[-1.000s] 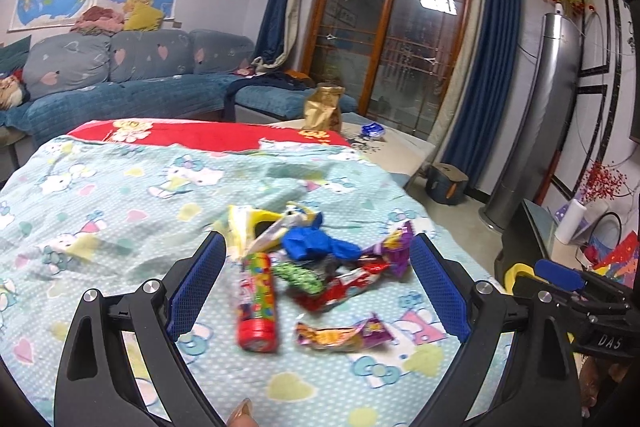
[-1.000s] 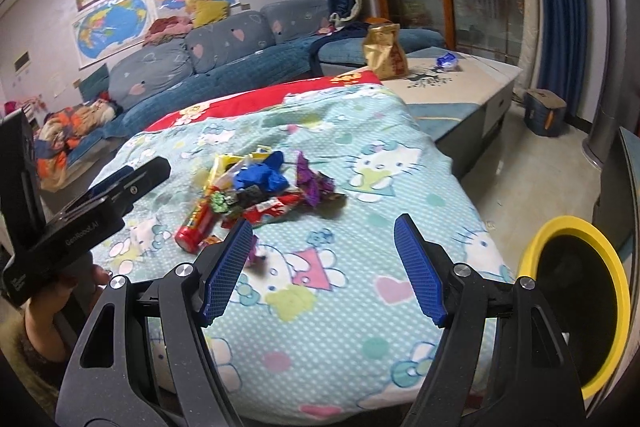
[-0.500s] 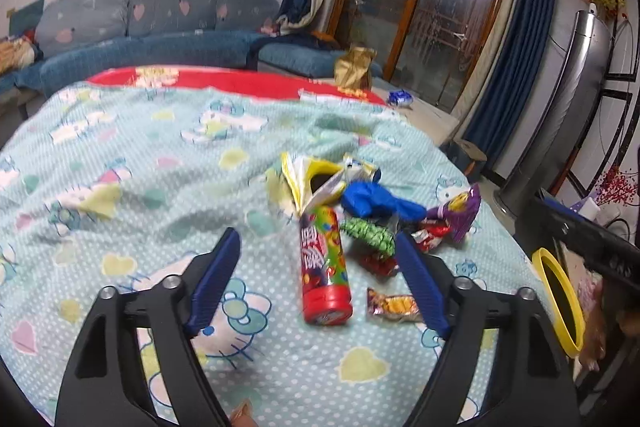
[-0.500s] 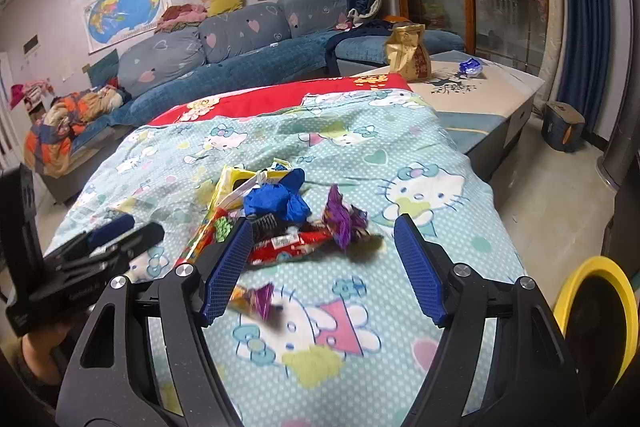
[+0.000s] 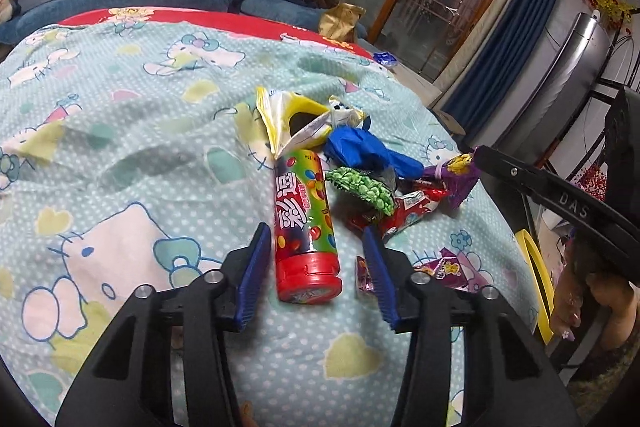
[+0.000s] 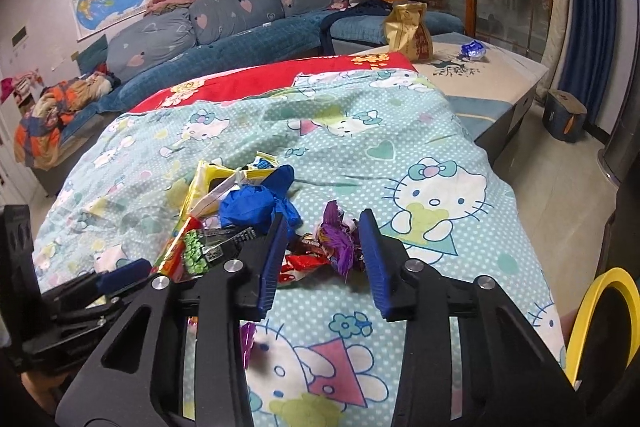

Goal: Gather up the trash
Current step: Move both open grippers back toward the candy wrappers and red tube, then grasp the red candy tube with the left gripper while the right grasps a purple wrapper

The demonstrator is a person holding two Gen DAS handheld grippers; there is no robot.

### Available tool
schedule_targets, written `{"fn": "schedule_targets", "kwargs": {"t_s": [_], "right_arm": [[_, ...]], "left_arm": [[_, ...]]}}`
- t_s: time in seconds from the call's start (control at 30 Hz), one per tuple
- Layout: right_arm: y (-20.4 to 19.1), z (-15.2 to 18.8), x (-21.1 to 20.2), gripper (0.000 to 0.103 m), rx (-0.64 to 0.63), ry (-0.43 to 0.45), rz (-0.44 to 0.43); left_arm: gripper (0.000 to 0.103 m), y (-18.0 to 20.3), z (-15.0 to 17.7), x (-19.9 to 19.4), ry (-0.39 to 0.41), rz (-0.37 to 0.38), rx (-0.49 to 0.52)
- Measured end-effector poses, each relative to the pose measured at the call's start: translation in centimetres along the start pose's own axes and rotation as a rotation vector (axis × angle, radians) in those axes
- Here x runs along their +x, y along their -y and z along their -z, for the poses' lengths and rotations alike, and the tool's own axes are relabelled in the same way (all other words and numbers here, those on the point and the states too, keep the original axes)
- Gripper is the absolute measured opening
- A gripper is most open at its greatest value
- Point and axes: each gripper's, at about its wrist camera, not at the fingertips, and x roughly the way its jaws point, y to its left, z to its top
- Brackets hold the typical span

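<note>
While both tongs stand apart, the left tongs [image 5: 316,263] straddle the candy tube [image 5: 306,223] and the right tongs [image 6: 322,255] the purple wrapper [image 6: 338,241]; squeeze each mid-body, above the bedsheet [image 6: 400,155].

Red-capped candy tube [image 5: 306,219], blue glove [image 5: 368,151], polka-dot teal sheet [image 5: 140,155]

A red-capped candy tube [image 5: 305,223] lies flat between the left hand-held gripper [image 5: 316,267] fingers, cap nearest. Beyond it lie a yellow bag [image 5: 292,119], blue wrapper [image 5: 360,151] and green packet [image 5: 362,187]. A purple wrapper [image 6: 338,241] sits between the right hand-held gripper [image 6: 324,259] fingers.
</note>
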Motion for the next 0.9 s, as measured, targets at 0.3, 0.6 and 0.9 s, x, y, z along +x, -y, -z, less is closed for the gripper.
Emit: {"fn": "schedule_targets", "kwargs": {"t_s": [0.3,0.6,0.9], "right_arm": [[0.4,0.8,0.1,0.01,-0.006,-0.012,-0.014],[1.4,2.0,-2.2,0.007,0.04,0.008,-0.035],[1.8,2.6,-4.7,0.007,0.057,0.047,-0.037]], "left_arm": [[0.033,-0.4,0.2,0.8,-0.028,0.007,-0.019],[0.032,-0.6,0.3,-0.2,-0.013,0.024,-0.024],[0.032,-0.1,-0.7,-2.9,0.063,0.022,-0.007]]}}
